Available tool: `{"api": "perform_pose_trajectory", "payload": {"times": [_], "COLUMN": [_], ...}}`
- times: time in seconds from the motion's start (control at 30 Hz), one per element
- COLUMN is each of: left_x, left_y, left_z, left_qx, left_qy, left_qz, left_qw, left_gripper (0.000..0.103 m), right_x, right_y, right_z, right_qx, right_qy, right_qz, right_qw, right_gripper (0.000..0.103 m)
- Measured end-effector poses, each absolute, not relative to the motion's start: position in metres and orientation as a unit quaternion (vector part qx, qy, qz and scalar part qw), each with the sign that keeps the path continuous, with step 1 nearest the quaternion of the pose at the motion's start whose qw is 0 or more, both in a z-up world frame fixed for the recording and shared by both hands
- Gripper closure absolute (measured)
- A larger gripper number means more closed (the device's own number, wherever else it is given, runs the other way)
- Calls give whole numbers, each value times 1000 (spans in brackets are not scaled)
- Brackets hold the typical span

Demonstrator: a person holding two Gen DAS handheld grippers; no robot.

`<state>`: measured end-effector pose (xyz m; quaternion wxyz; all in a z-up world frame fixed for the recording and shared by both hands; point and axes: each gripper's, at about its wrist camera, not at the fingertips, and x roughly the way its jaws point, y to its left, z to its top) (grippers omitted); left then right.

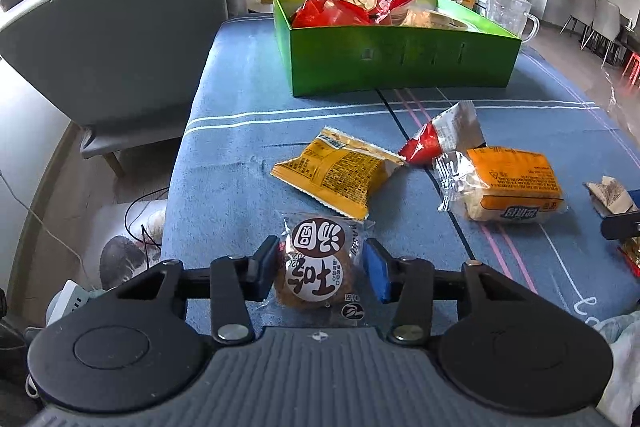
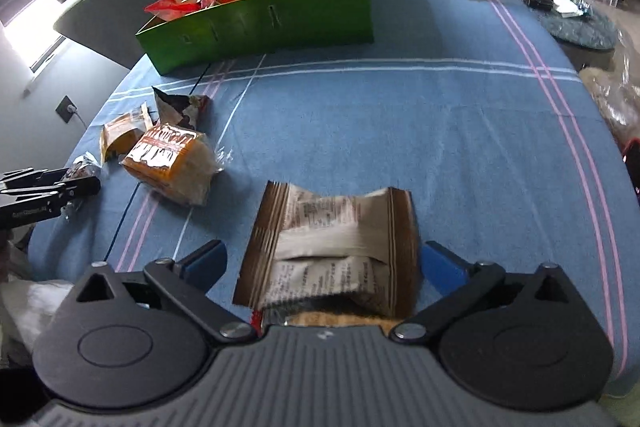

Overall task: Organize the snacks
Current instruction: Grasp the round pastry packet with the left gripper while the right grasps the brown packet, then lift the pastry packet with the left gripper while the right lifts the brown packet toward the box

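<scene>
Under right gripper [image 2: 322, 263], brown packet [image 2: 328, 251] w/ near edge hidden.

At the bottom centre, the left gripper [image 1: 320, 269] has its jaws closed against a round brown cookie packet [image 1: 320, 267] lying on the blue striped tablecloth [image 1: 224, 163]. Just above it lies a yellow snack packet [image 1: 336, 173]. Right of centre sit a red-and-silver packet [image 1: 444, 135] and an orange-labelled cake packet [image 1: 508, 183], touching. A green box [image 1: 400, 61] holding red wrappers stands at upper centre, a clear glass mug [image 1: 510, 15] beside it.
</scene>
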<state>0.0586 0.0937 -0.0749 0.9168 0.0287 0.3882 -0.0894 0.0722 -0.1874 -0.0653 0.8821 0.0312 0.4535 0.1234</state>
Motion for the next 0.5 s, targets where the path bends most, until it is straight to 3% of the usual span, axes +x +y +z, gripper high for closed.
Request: {"api": "perform_pose_trajectory", "payload": {"times": [0.1, 0.5], "left_x": [56, 44], "left_y": [94, 96], "left_z": [-75, -55], "left_qx": [26, 20], "left_qy": [383, 357], "left_qz": [-82, -67], "left_qw": [920, 932], "left_gripper": [67, 68], "right_x": [72, 73], "right_y": [-180, -203], "right_z": [-64, -37], "right_qx": [13, 96], "right_qy": [430, 380], "right_qz": [129, 156], "right_qw": [893, 907], "right_gripper": [18, 19]}}
